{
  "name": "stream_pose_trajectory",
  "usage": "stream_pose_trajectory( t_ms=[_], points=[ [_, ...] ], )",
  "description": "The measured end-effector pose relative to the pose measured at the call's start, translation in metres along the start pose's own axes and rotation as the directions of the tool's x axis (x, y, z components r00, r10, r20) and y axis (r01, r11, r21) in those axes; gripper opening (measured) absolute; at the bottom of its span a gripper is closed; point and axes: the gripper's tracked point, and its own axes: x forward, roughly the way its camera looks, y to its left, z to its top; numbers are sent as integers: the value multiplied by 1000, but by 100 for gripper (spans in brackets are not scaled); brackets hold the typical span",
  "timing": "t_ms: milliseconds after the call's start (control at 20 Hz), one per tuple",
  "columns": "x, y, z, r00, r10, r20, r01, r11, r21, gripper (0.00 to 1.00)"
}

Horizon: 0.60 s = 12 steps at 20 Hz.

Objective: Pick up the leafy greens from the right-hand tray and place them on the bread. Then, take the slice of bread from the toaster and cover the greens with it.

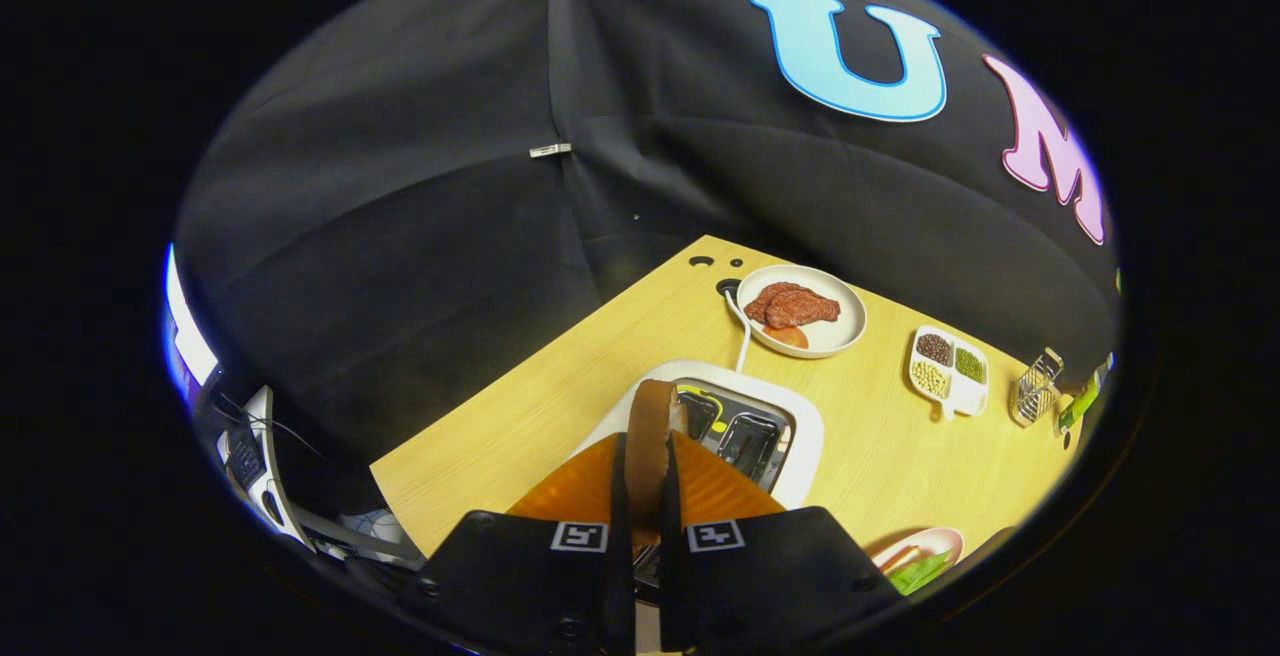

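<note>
- Pinching a slice of bread (650,446) edge-on, the gripper (645,496) has both fingers pressed against its flat faces; the slice stands upright between them, its brown crust rounded at the top.
- Just beyond the fingers sits the toaster (790,426), a white, rounded box with two dark, metal-lined slots on top; the held slice is above the slot nearer the fingers, though whether its lower edge is clear of the slot cannot be told.
- A white cord (741,331) runs from the toaster back to a round hole in the table (560,406), whose top is pale yellow wood with a fine grain.
- Beyond the toaster stands a round white plate (845,336) holding two reddish-brown, ridged pieces of meat (790,304) and an orange slice of something just beside them.
- To the right of that plate lies a white divided dish (965,394) with a small handle; its compartments hold dark brown, green and pale yellow grains or beans.
- Farther right is a small wire rack (1035,386), shiny metal, standing upright.
- Near the right finger, a pale plate (945,538) carries the leafy greens (920,572), flat and bright green; whether bread lies under them is hidden.
</note>
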Motion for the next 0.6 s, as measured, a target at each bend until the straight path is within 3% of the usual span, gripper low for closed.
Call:
stream_pose_trajectory(
  t_ms=[450, 600],
  points=[
    [-57, -24, 48, 993, -1, 116, -13, 993, 119, 14],
    [-75, -45, 50, 992, -22, 123, 8, 994, 110, 14]
  ],
)
